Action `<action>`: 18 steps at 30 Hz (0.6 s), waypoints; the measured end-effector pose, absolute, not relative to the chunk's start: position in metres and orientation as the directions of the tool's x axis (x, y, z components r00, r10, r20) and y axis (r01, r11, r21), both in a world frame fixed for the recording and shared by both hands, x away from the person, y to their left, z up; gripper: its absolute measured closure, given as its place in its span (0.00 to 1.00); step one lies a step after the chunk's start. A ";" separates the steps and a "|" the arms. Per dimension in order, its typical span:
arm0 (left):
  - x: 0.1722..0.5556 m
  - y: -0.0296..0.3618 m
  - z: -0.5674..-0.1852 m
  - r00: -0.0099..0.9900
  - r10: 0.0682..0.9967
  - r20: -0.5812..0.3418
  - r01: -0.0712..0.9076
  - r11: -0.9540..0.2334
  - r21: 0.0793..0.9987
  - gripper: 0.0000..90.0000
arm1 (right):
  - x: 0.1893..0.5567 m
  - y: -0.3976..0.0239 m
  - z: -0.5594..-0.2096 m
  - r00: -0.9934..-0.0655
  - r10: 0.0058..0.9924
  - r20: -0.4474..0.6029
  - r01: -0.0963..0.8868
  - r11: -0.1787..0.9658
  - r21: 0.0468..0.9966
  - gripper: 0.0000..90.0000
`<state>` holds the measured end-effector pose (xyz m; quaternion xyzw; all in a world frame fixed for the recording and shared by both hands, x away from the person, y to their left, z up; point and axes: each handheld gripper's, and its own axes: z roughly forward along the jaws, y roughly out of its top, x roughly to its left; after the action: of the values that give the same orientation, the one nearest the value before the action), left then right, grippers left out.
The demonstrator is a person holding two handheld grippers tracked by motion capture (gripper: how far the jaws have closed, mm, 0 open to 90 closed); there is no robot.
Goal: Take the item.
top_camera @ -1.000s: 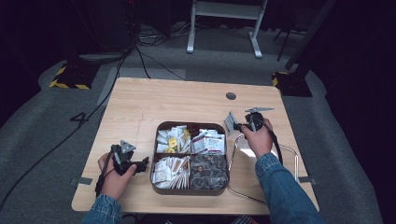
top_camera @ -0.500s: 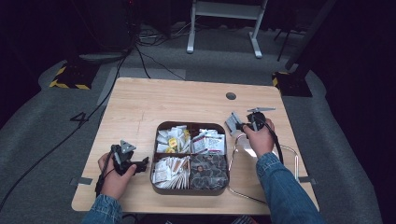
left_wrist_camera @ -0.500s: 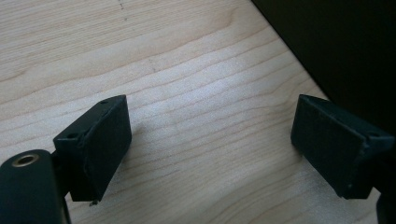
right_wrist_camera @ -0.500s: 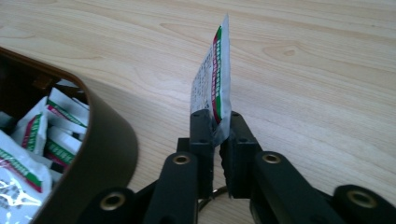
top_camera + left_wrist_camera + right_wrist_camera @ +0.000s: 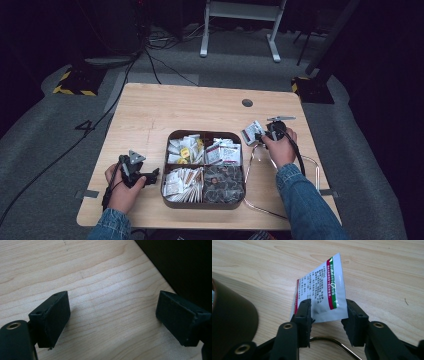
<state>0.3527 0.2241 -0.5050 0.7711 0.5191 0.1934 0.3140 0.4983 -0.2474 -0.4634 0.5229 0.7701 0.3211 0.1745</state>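
Wooden table [image 5: 165, 107], left tongs [image 5: 112, 317] wide (empty), right tongs [image 5: 327, 315] just opening, sachet [image 5: 322, 298] seemingly loose between.

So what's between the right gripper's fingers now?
The sachet, standing between the right gripper's fingers, which have just been opening, in the right gripper view.

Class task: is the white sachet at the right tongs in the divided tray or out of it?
Out. The sachet lies on the table, right of the tray.
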 end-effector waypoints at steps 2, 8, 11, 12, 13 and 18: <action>0.353 0.224 -0.505 0.386 0.922 -0.028 0.679 -0.264 0.685 0.14 | 0.500 -0.247 -0.465 -0.393 0.918 0.052 0.691 0.258 0.675 0.65; 0.353 0.224 -0.505 0.386 0.922 -0.028 0.679 -0.264 0.685 0.14 | 0.504 -0.248 -0.473 -0.395 0.919 0.016 0.694 0.287 0.660 0.59; 0.353 0.224 -0.505 0.387 0.922 -0.028 0.678 -0.264 0.686 0.14 | 0.505 -0.249 -0.472 -0.390 0.921 -0.022 0.681 0.305 0.666 0.57; 0.353 0.224 -0.505 0.387 0.922 -0.028 0.678 -0.264 0.686 0.14 | 0.505 -0.249 -0.472 -0.390 0.921 -0.022 0.681 0.305 0.666 0.57; 0.353 0.224 -0.505 0.387 0.922 -0.028 0.678 -0.264 0.686 0.14 | 0.504 -0.251 -0.471 -0.382 0.924 -0.030 0.675 0.301 0.673 0.56; 0.353 0.224 -0.505 0.386 0.922 -0.028 0.679 -0.264 0.685 0.14 | 0.503 -0.253 -0.467 -0.377 0.926 -0.028 0.668 0.293 0.684 0.55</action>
<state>0.3527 0.2240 -0.5051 0.7711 0.5191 0.1933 0.3142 0.5026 -0.2532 -0.4670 0.5145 0.7744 0.2982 0.2162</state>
